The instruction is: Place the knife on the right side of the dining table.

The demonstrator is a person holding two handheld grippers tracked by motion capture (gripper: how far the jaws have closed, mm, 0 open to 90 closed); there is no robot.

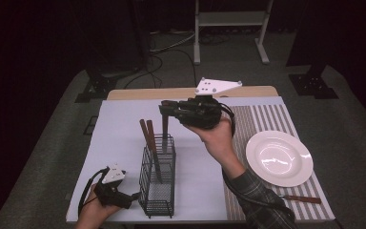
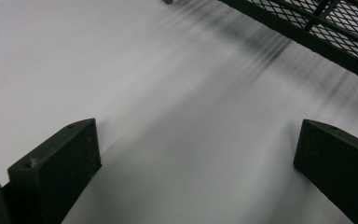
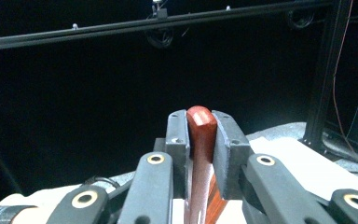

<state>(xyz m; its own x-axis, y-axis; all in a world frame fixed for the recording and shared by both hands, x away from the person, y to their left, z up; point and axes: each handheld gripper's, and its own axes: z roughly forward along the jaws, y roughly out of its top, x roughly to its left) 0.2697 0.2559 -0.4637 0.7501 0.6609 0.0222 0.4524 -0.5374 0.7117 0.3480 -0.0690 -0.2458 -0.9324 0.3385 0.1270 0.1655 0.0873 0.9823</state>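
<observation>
Right claw (image 1: 164, 110) is clamped on the wooden handle (image 3: 200, 135) of a utensil standing in the wire caddy (image 1: 158, 177) directly below it, gripping the top for a vertical lift. Left claw (image 1: 134, 194), jaws apart and empty, rests beside the caddy base, likely steadying it.

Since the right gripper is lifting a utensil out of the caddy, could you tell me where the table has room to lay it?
Free: the white mat left of the caddy, and between caddy and plate. Crowded: the striped mat, with plate and knife.
</observation>
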